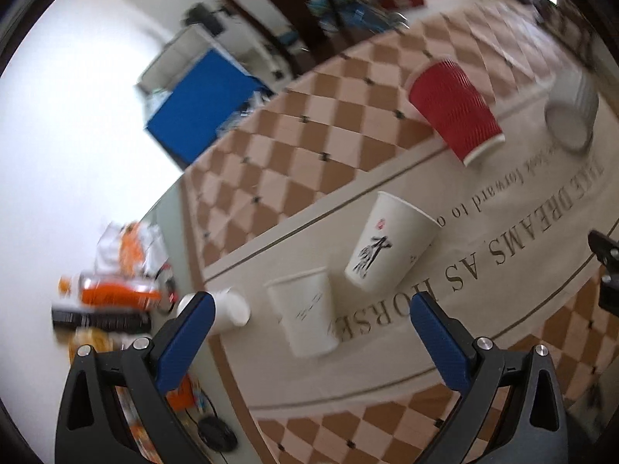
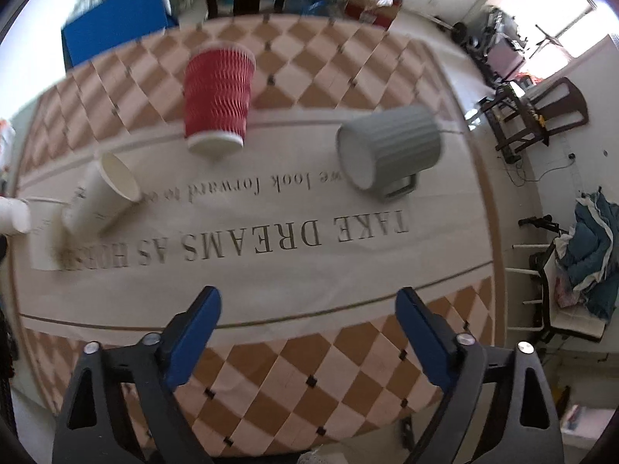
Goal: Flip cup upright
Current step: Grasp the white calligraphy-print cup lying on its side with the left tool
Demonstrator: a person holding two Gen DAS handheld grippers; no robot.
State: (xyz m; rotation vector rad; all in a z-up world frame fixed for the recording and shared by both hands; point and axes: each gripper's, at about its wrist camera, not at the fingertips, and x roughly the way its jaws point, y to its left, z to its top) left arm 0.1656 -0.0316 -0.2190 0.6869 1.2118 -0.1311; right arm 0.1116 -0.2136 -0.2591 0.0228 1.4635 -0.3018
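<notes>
Nearest my left wrist camera is the left gripper (image 1: 311, 305), its blue pads spread wide with nothing between them. Just past the tips, at about 12 o'clock, a plain white paper cup (image 1: 303, 315) lies on its side on the tablecloth (image 1: 503, 328). A small white cup (image 1: 228, 309) lies at 10 o'clock beside the left pad, close to the table's edge. Beyond, at 1 o'clock, a white cup with black brushwork (image 1: 389, 243) lies tipped over, its mouth toward the lettering. Farther off at 1 o'clock the red ribbed cup (image 1: 454, 110) is also down on its side, and a grey mug (image 1: 572, 112) lies at 2 o'clock near the frame's edge.

On my right wrist view the right gripper (image 2: 307, 309) is likewise spread and empty, hovering over the cloth. From there the red ribbed cup lies at 11 o'clock, the grey mug at 1 o'clock with its handle against the cloth, and the white cups cluster at 9 o'clock.
</notes>
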